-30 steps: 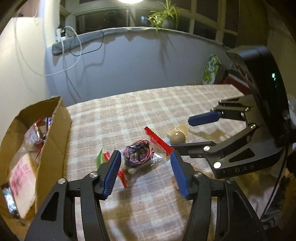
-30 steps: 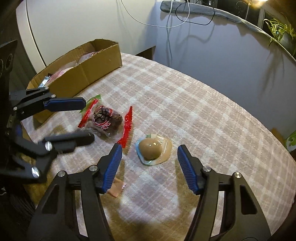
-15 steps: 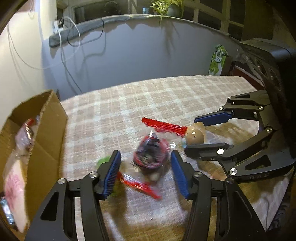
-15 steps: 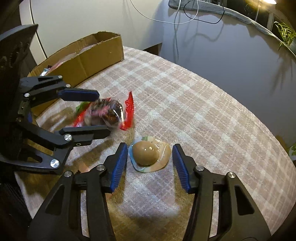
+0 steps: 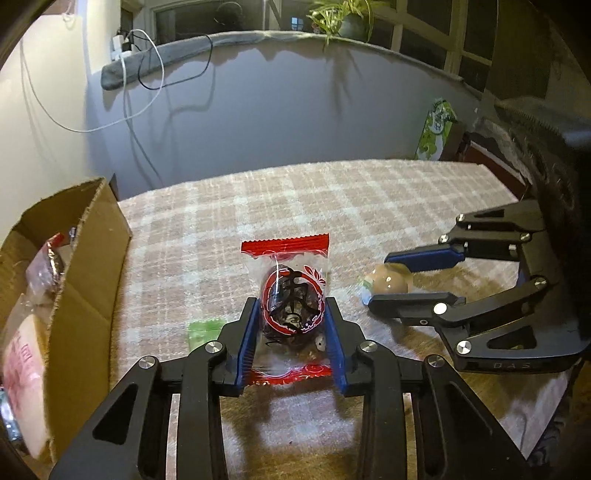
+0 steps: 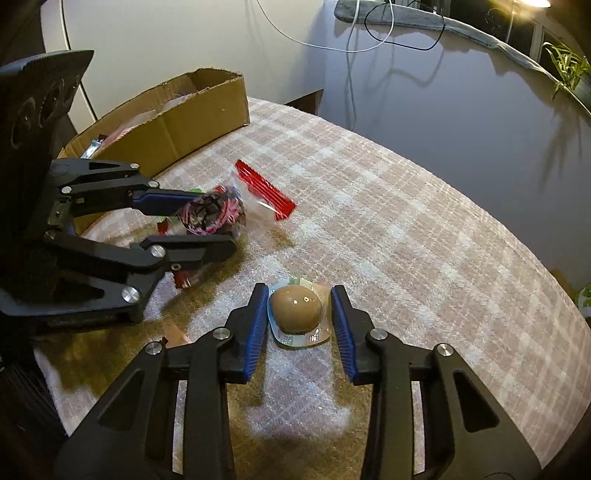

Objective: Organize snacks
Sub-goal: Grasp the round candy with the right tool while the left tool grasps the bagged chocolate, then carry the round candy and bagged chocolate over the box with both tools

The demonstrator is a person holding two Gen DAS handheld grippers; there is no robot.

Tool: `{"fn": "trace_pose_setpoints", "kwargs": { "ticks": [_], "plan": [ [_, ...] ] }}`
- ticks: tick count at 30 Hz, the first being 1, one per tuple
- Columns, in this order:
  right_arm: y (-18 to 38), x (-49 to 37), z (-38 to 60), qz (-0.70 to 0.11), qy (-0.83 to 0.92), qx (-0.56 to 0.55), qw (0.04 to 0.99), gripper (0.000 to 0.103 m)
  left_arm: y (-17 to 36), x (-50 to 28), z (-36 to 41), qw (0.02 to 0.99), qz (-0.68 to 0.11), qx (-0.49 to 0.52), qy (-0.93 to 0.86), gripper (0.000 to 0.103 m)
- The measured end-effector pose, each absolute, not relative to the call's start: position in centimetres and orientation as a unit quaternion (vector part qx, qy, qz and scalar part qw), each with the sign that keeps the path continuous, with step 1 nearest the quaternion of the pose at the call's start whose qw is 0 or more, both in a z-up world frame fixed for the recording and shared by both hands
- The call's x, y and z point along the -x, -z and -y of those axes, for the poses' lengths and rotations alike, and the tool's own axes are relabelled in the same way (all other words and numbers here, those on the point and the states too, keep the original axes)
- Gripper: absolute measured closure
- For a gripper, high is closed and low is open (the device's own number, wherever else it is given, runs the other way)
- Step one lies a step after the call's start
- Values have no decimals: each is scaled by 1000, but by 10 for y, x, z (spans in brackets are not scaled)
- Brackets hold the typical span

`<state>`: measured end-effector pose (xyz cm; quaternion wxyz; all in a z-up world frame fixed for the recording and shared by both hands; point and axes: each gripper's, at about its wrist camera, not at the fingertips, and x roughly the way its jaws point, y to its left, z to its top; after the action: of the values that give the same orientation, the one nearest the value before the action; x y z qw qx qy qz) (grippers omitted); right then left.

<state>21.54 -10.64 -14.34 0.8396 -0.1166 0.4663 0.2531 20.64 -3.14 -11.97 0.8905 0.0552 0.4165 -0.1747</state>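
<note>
One checked tablecloth (image 6: 406, 221) beneath grey wall (image 5: 295, 110).

On the counter (image 5: 332, 199) we record, from left to right in the left wrist view: a cardboard box (image 5: 85, 266) at the left edge, with packets inside it; a wrapped snack (image 5: 291, 299) at the middle, between the fingers of the left hand-held gripper (image 5: 291, 325), its jaws closing; a small flat packet (image 5: 205, 330) just left of that snack; and a packaged egg (image 6: 297, 308) to the right, between the fingers of the right hand-held gripper (image 6: 299, 325), its jaws closing. Behind the counter we note a low wall (image 5: 295, 103) with a potted plant (image 5: 343, 20) on top.
</note>
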Motion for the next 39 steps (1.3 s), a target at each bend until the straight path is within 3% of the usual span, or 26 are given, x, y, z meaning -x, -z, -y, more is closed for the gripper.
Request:
{"fn": "trace_pose_setpoints", "kwargs": {
  "ticks": [16, 39],
  "plan": [
    [97, -200, 107, -428, -230, 112, 867, 68, 73, -180, -1, 921, -351, -8, 169, 71],
    [49, -232, -3, -370, -298, 95, 875, 68, 37, -185, -128, 949, -302, 73, 49, 71]
  ]
}}
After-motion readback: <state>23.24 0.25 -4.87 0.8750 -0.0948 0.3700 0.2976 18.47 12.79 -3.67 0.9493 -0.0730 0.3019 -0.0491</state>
